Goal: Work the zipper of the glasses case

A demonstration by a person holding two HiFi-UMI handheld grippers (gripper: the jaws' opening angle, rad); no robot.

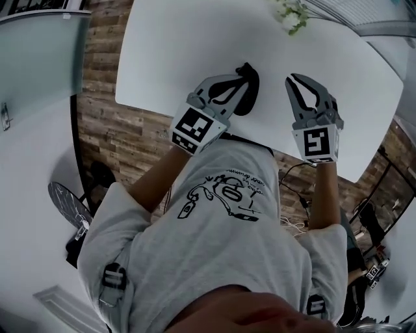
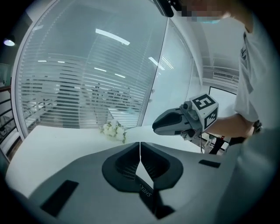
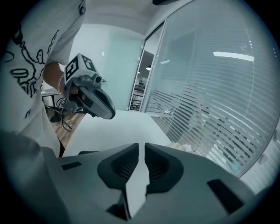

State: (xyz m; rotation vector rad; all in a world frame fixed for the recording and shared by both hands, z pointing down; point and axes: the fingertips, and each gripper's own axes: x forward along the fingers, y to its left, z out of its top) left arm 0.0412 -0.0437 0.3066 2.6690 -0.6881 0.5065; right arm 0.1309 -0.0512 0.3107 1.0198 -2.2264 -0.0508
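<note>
A black, rounded glasses case [image 1: 252, 94] lies on the white table [image 1: 175, 45], right under the tip of my left gripper [image 1: 246, 69]. In the left gripper view that gripper [image 2: 140, 145] has its tips pressed together, with nothing showing between them. A dark printed surface [image 2: 147, 191] shows through the gap behind the pads. My right gripper [image 1: 297, 80] hovers over bare table a short way right of the case. Its jaws [image 3: 142, 146] stand a narrow slit apart, with only white table between them. The zipper itself is not visible.
A small bunch of white flowers [image 1: 291, 14] lies at the table's far edge. Behind the table is a glass wall with blinds [image 2: 78, 87]. The table's near edge runs just in front of the person's body, over a wooden floor [image 1: 123, 130].
</note>
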